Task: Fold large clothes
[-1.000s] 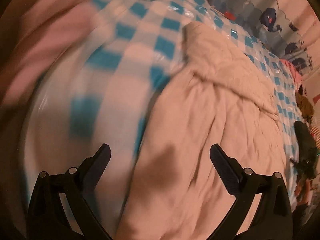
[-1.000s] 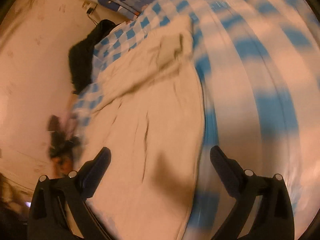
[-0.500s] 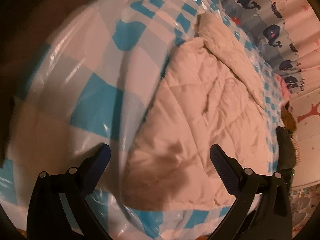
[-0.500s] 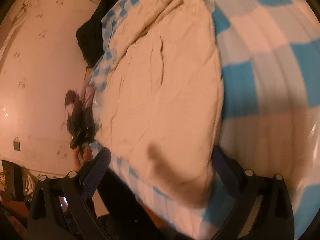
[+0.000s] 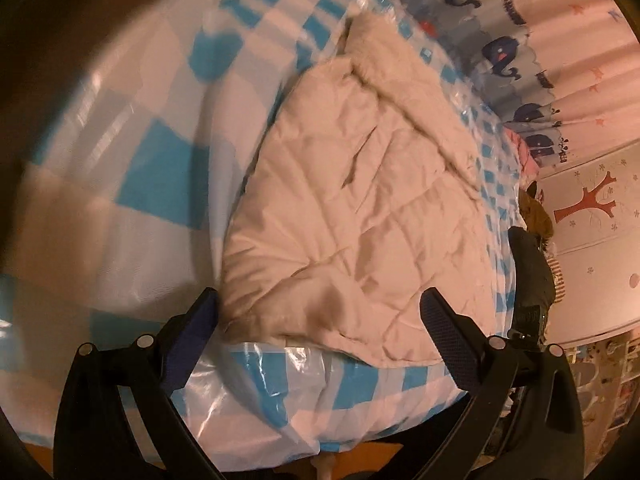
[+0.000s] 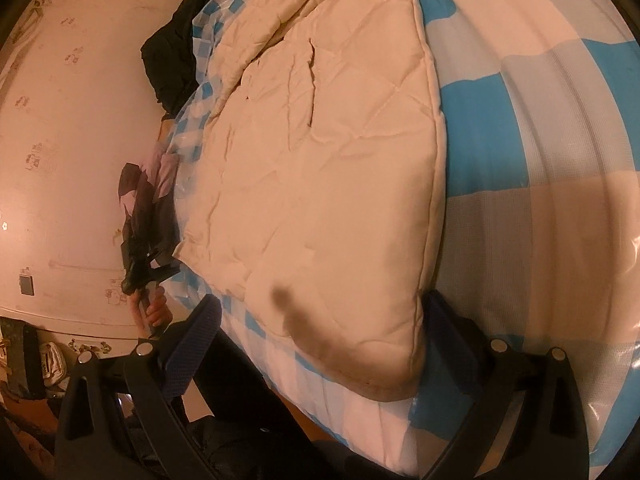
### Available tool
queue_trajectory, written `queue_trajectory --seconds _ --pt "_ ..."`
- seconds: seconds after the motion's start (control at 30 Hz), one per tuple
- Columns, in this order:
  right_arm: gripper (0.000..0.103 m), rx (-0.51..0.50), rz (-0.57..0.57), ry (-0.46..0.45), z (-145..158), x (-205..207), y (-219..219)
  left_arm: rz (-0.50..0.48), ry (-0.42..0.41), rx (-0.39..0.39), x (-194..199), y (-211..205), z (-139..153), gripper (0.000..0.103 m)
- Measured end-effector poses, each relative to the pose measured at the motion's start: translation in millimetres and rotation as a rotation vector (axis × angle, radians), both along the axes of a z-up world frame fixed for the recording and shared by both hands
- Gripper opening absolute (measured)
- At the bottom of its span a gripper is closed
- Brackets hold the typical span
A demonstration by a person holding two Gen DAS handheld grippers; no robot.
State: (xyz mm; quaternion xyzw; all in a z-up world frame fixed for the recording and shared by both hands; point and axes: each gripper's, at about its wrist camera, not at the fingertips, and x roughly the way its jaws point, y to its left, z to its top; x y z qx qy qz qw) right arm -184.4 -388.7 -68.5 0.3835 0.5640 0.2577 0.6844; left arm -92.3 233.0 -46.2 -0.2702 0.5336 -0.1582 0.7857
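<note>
A cream quilted garment (image 5: 360,216) lies spread flat on a bed under a blue-and-white checked plastic sheet (image 5: 132,184). My left gripper (image 5: 320,328) is open, just short of the garment's near hem, its left finger beside the hem's left corner. In the right wrist view the same garment (image 6: 320,168) fills the middle. My right gripper (image 6: 320,332) is open over its near corner, nothing between the fingers. The other gripper (image 6: 140,268), held in a hand, shows at the bed's left edge.
A dark garment (image 6: 172,52) lies at the far end of the bed beside the wall (image 6: 60,140). A whale-print curtain (image 5: 500,40) hangs behind the bed. Dark and brown clothes (image 5: 532,264) lie at the bed's right edge. The checked sheet (image 6: 540,160) is bare right of the garment.
Both grippers have drawn back toward the near edge of the bed. The garment's near hem and corners now sit just ahead of the fingers. Both stay open.
</note>
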Motion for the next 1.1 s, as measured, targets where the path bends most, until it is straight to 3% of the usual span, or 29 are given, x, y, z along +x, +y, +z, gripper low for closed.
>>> queue_trajectory --seconds 0.27,0.4,0.53,0.7,0.73,0.77,0.83,0.87,0.9,0.97,1.0,1.1 --pt "0.096 0.015 -0.005 -0.013 -1.7 -3.2 -3.3 -0.086 0.023 0.03 8.8 -15.8 4.3 0.096" --pt "0.096 0.02 0.0 -0.004 -0.9 -1.3 -4.6 -0.105 0.11 0.133 14.3 -21.0 -19.4 0.096" --pt "0.096 0.091 0.015 -0.017 1.7 -2.8 -5.8 -0.083 0.139 0.111 14.8 -12.1 -32.3 0.096" --pt "0.096 0.019 0.037 -0.009 -1.8 -0.3 2.6 -0.077 0.118 0.113 16.3 -14.6 -30.2 0.096" --pt "0.096 0.003 0.049 -0.002 -0.8 1.3 4.8 -0.079 0.102 0.115 16.8 -16.8 -28.0 0.091" --pt "0.097 0.001 0.054 -0.004 0.6 2.2 5.7 -0.085 0.084 0.136 16.4 -19.1 -25.5 0.064" --pt "0.097 0.023 0.044 -0.029 2.5 0.7 4.5 -0.093 0.102 0.152 16.5 -22.1 -27.4 0.034" --pt "0.096 0.037 0.041 -0.041 4.0 -0.3 6.1 -0.095 0.104 0.158 15.6 -21.5 -28.1 0.024" --pt "0.091 0.046 0.034 -0.059 5.9 -2.4 7.2 -0.093 0.106 0.165 15.2 -19.8 -28.5 0.024" --pt "0.053 0.038 0.014 -0.067 6.4 -6.2 9.0 -0.076 0.104 0.173 13.2 -18.3 -26.5 0.019" --pt "0.024 0.053 -0.003 -0.067 5.2 -7.4 7.7 -0.072 0.1 0.175 12.4 -18.7 -25.6 0.017" --pt "0.021 0.08 -0.03 -0.114 13.6 -11.7 6.9 -0.056 0.065 0.175 7.9 -21.1 -11.8 0.014"
